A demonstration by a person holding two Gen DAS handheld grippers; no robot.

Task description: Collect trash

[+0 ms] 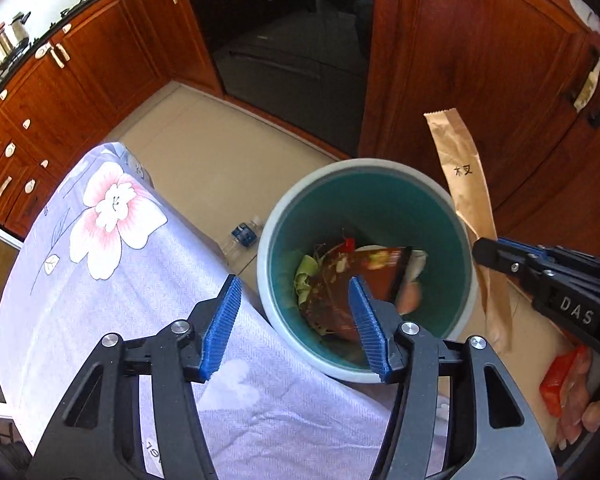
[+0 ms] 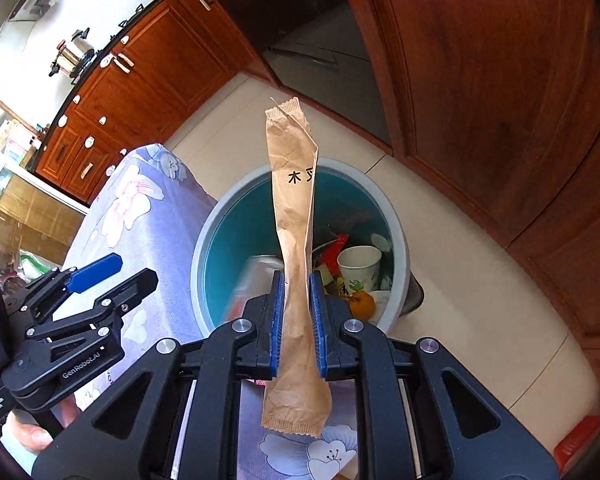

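Observation:
A grey trash bin (image 1: 266, 236) with a teal inside stands on the floor beside the table; it holds wrappers, peel and a paper cup (image 2: 359, 266). My right gripper (image 2: 298, 324) is shut on a long brown paper sleeve (image 2: 296, 216) and holds it upright over the bin (image 2: 400, 256). The sleeve (image 1: 466, 184) and the right gripper (image 1: 500, 256) also show in the left wrist view, at the bin's right rim. My left gripper (image 1: 296, 324) is open and empty above the table edge and the bin's near rim. A dark red wrapper (image 1: 380, 268), blurred, is in the bin below it.
The table has a lilac flowered cloth (image 1: 100, 248). A small plastic bottle (image 1: 242, 236) lies on the tiled floor by the bin. Wooden cabinets (image 1: 100, 64) and a dark oven door (image 1: 284, 40) stand behind. An orange (image 2: 362, 304) lies in the bin.

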